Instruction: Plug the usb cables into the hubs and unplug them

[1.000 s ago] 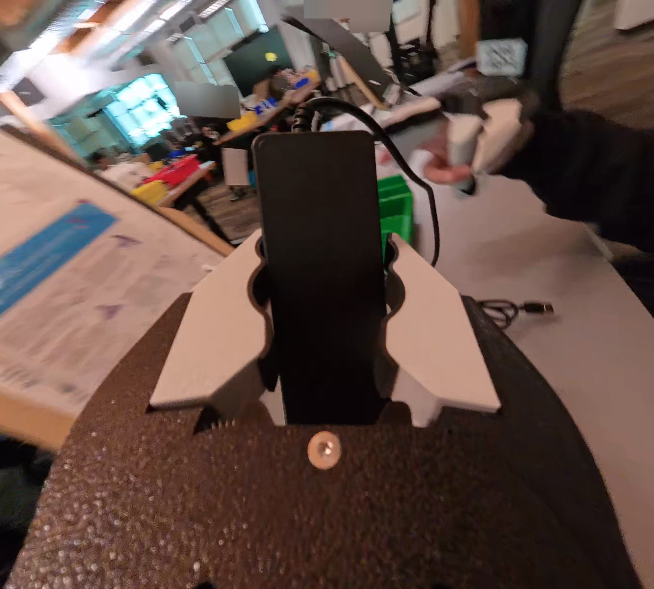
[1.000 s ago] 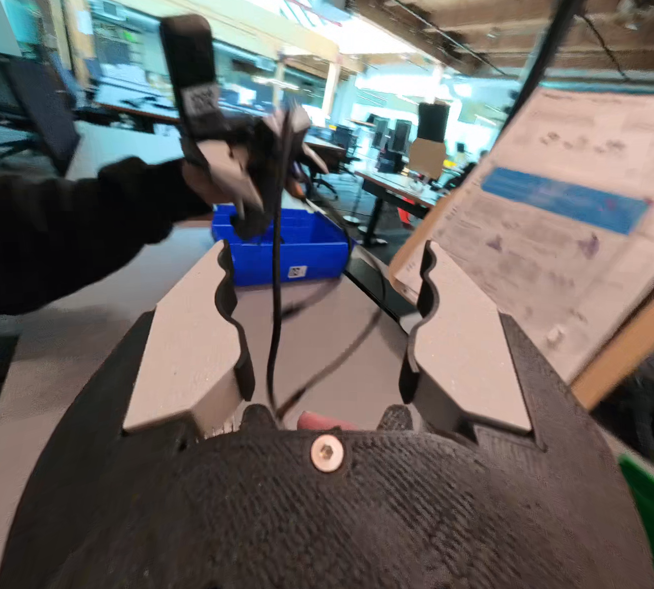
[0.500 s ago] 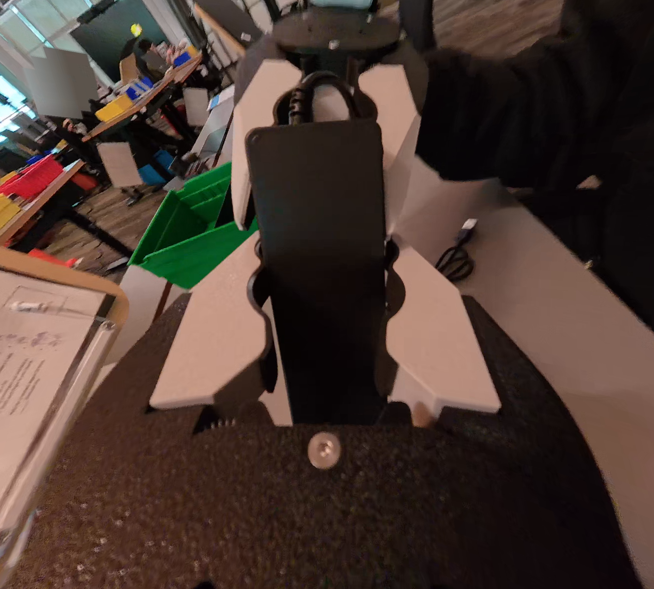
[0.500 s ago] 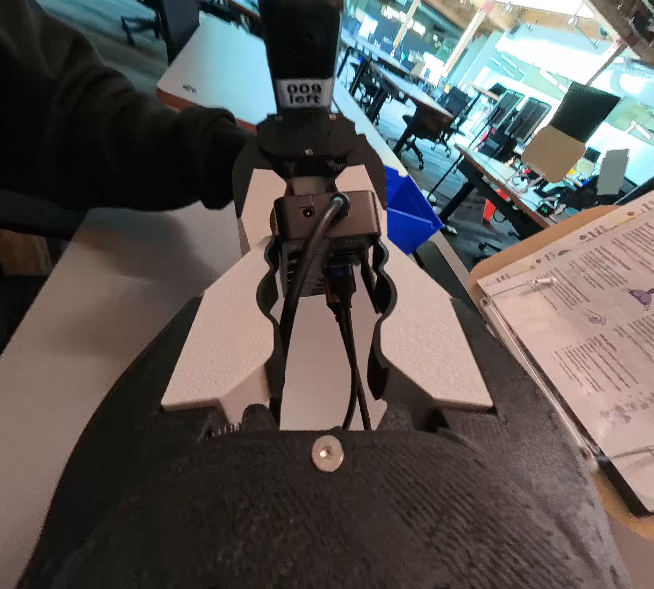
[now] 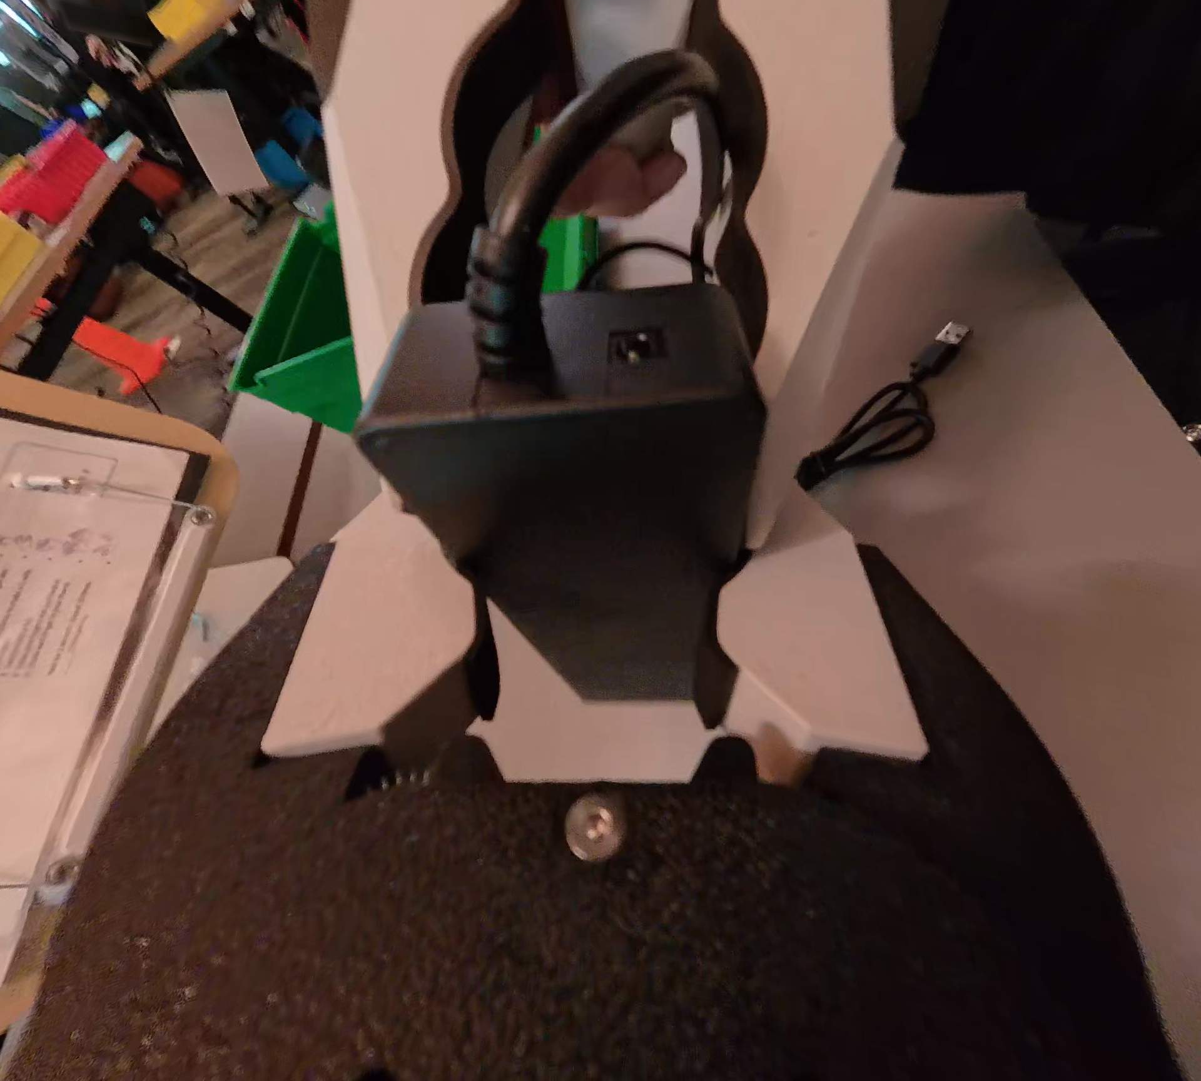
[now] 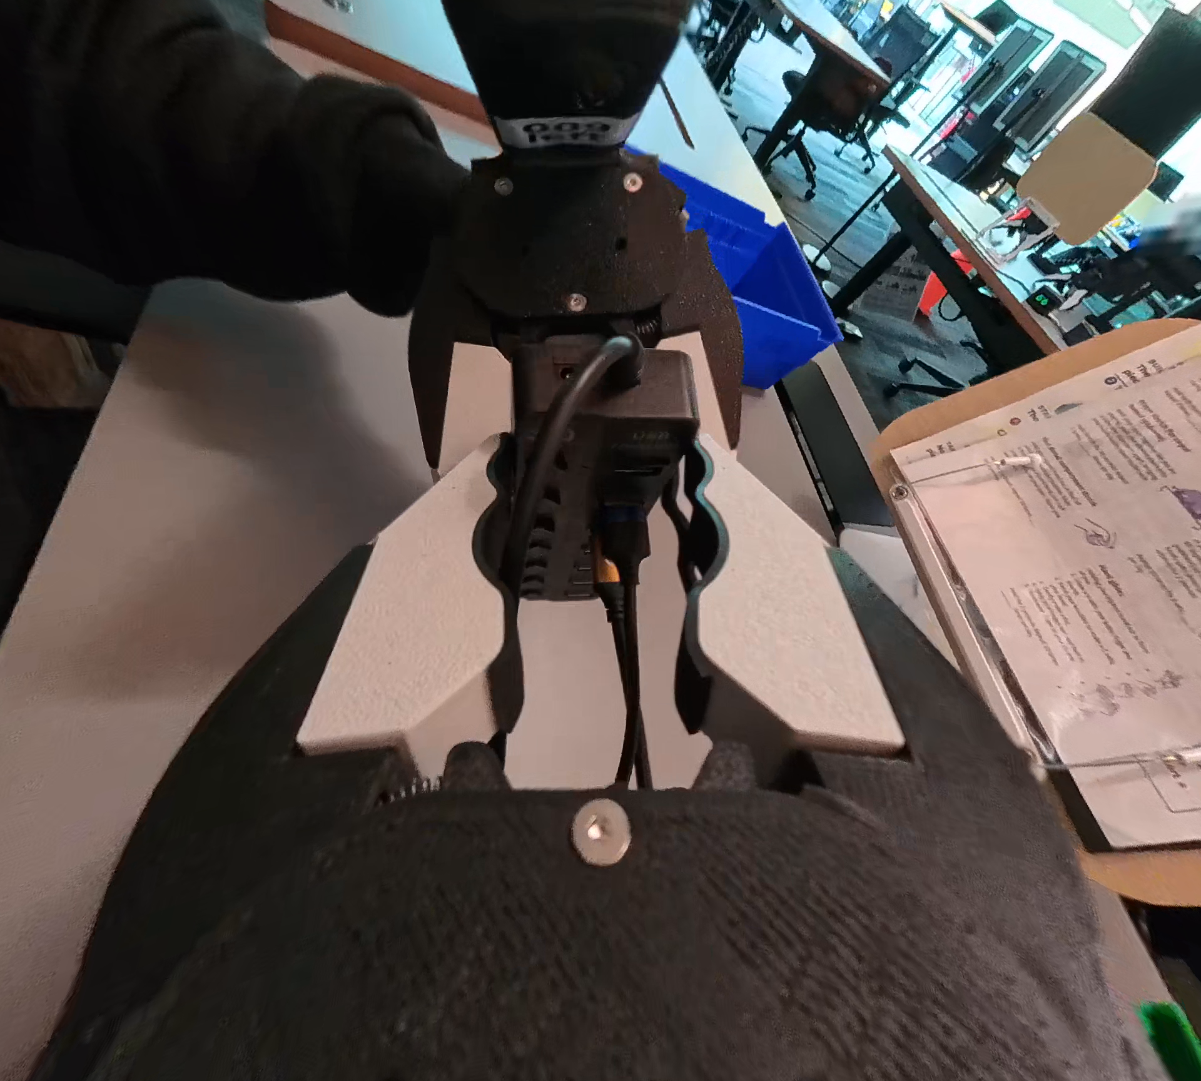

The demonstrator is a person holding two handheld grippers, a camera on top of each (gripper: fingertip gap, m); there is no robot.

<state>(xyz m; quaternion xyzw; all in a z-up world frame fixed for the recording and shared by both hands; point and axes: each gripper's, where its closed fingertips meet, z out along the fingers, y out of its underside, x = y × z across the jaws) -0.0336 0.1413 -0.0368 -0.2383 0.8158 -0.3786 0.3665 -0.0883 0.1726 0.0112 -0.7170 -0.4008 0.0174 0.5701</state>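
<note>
My left gripper (image 5: 594, 536) is shut on a black USB hub (image 5: 565, 465) and holds it above the white table (image 5: 1040, 530). The hub's thick black cable (image 5: 585, 120) loops off its far end. My right gripper (image 6: 598, 465) faces the left one (image 6: 575, 400), partly open. Its fingers (image 6: 416, 595) flank the hub (image 6: 650, 400) and a black and orange USB plug (image 6: 624, 536) seated in a side port. I cannot tell whether they touch the hub. The plug's cable runs back between the fingers. A spare bundled USB cable (image 5: 871, 445) lies on the table to the right.
A clipboard with printed paper (image 5: 78, 595) lies at the table's edge and also shows in the right wrist view (image 6: 1072, 562). A green bin (image 5: 292, 348) stands behind the hub. A blue bin (image 6: 767, 296) stands behind the left gripper. A person's dark sleeve (image 6: 195, 140) holds that gripper.
The two grippers have come together head-on. The right gripper's fingers have narrowed and moved in around the hub's end and the plug. The left gripper has kept its hold on the hub.
</note>
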